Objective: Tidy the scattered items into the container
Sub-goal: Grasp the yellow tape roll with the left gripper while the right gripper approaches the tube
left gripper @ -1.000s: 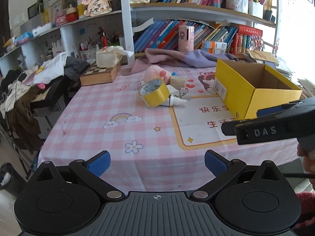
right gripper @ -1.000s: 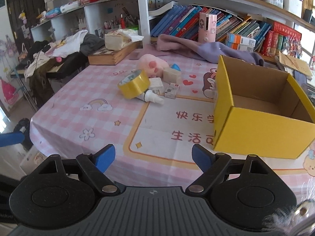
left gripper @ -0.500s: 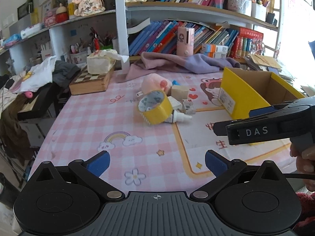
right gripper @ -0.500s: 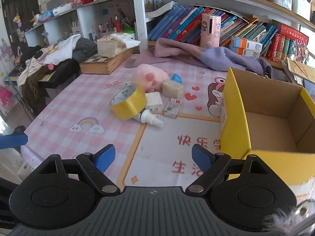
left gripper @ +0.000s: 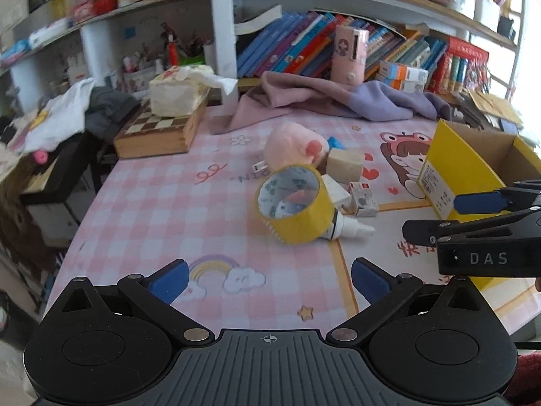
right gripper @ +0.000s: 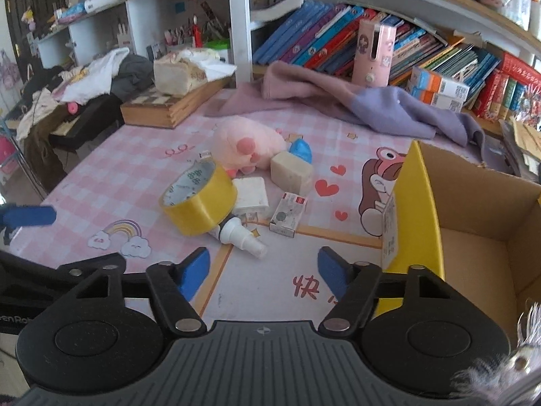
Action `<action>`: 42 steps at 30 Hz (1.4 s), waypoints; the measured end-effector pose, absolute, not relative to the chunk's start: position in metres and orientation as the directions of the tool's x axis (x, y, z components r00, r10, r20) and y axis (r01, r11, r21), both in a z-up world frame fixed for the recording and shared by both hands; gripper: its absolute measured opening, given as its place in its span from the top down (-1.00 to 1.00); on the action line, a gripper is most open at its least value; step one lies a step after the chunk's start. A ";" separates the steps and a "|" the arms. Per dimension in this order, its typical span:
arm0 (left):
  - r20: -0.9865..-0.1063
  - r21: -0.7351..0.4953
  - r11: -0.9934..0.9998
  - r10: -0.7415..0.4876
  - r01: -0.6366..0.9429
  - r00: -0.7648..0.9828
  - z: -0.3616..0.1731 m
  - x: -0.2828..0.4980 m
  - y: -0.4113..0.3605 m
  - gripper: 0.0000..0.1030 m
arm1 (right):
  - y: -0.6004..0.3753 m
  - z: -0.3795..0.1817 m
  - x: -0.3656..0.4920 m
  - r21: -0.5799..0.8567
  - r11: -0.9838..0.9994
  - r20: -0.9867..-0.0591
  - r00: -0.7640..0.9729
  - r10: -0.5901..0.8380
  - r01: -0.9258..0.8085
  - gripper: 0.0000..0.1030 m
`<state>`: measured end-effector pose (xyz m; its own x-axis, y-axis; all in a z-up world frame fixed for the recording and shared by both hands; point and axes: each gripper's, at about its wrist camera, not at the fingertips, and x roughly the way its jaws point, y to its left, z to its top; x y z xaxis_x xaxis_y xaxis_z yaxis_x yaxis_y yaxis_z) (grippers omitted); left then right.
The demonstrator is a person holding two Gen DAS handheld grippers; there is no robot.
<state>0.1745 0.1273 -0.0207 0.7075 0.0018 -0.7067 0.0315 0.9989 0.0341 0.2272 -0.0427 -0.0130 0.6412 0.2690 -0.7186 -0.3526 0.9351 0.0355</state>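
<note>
Yellow tape roll [right gripper: 199, 203] ahead of closing right gripper [right gripper: 263, 270] jaws, nothing between

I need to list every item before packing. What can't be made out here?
- White bottle: body hidden behind the yellow tape roll, both views.
- Blue item: mostly behind the plush and the beige block.
- Yellow box: floor cut off, right wrist view.
</note>
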 end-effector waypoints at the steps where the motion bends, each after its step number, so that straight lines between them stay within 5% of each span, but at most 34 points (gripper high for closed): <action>1: -0.709 0.041 0.998 0.000 0.042 0.705 -0.022 0.179 0.126 -0.97 | -0.041 -0.015 0.232 0.035 0.934 -0.727 0.633 0.268 -0.356 -0.26; 19: -0.747 -0.076 0.987 -0.151 0.143 0.647 -0.043 0.260 0.128 -0.96 | -0.048 -0.025 0.282 0.010 0.957 -0.761 0.619 0.195 -0.289 -0.15; 25: -0.760 -0.222 0.973 -0.217 0.069 0.613 -0.053 0.286 0.143 -0.97 | -0.049 -0.024 0.279 0.000 0.946 -0.760 0.615 0.210 -0.323 -0.15; 36: -0.807 -0.271 0.962 -0.236 0.015 0.541 -0.077 0.311 0.142 -0.95 | -0.040 -0.030 0.277 0.011 0.900 -0.787 0.551 0.276 -0.436 -0.17; 39: -0.818 -0.273 0.962 -0.232 0.000 0.526 -0.081 0.315 0.144 -0.90 | -0.037 -0.033 0.277 0.021 0.888 -0.796 0.530 0.294 -0.460 -0.17; 42: -0.825 -0.307 0.952 -0.257 -0.017 0.504 -0.087 0.318 0.149 -0.65 | -0.033 -0.036 0.279 0.033 0.877 -0.802 0.512 0.309 -0.479 -0.17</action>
